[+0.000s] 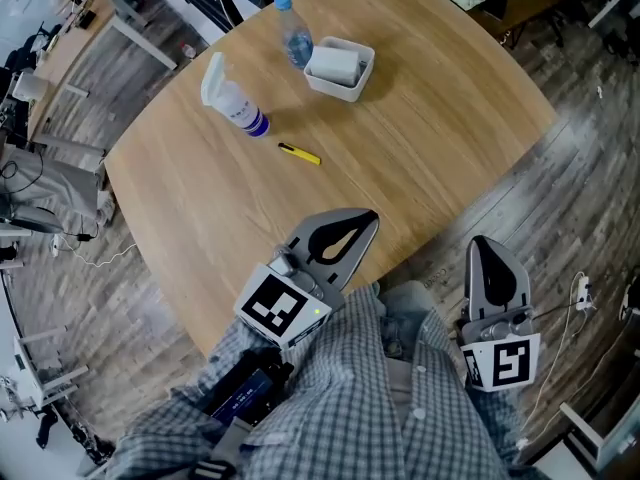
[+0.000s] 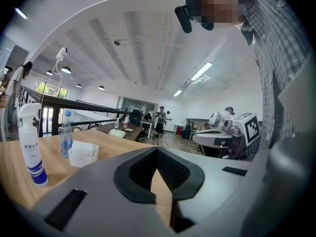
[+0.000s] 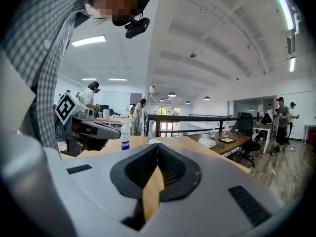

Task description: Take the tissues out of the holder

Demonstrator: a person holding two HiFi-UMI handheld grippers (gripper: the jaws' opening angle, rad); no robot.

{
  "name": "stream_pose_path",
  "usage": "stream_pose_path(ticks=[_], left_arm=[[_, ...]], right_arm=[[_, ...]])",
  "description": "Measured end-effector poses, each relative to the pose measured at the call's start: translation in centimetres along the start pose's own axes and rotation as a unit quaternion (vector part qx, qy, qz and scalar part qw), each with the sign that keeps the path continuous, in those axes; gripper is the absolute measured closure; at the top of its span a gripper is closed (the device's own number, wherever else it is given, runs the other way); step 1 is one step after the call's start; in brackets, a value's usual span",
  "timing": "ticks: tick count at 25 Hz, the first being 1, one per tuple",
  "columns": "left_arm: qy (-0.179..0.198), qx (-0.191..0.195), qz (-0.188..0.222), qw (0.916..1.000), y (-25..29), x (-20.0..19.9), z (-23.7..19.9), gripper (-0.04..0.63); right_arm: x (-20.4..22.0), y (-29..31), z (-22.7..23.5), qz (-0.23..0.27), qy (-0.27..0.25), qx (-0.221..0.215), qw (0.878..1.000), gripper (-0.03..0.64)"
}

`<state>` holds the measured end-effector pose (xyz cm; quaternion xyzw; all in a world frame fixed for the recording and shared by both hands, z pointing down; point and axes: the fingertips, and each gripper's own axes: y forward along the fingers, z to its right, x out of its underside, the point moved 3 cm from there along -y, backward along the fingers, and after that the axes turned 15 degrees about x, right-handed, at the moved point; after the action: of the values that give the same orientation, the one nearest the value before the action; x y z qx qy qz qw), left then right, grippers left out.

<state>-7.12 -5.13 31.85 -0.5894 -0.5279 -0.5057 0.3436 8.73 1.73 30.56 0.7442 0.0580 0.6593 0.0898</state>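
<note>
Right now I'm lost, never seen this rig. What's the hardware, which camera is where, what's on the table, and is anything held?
There is no robot here: a person holds a two-finger gripper in each hand. The head view comes from a camera on the person's head. It looks down on the left gripper, the right gripper and a wooden table. The other two pictures come from a camera riding on each gripper, looking out along its fingers. The cubes with black-and-white squares are part of the grippers.

On the table are a white holder with tissues in it and a water bottle beside it. There is also a spray bottle and a small yellow pen-like thing.

Both grippers' fingers are closed and empty, near the table's close edge and well short of the holder.
</note>
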Motion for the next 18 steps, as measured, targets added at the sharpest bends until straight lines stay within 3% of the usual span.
stream_pose_path(ticks=[6, 14, 18], left_arm=[[0.001, -0.004, -0.009, 1.0, -0.1, 0.3, -0.4, 0.591], [-0.004, -0.051, -0.024, 0.9984, 0.3, 0.5, -2.1, 0.591], [-0.018, -0.076, -0.017, 0.9968, 1.4, 0.2, -3.3, 0.591]], right_arm=[[0.2, 0.7, -0.4, -0.008, -0.004, -0.011, 1.0, 0.606], [-0.8, 3.7, 0.2, 0.006, 0.019, -0.034, 0.999, 0.606], [-0.5, 4.9, 2.3, 0.004, -0.007, -0.056, 0.998, 0.606]])
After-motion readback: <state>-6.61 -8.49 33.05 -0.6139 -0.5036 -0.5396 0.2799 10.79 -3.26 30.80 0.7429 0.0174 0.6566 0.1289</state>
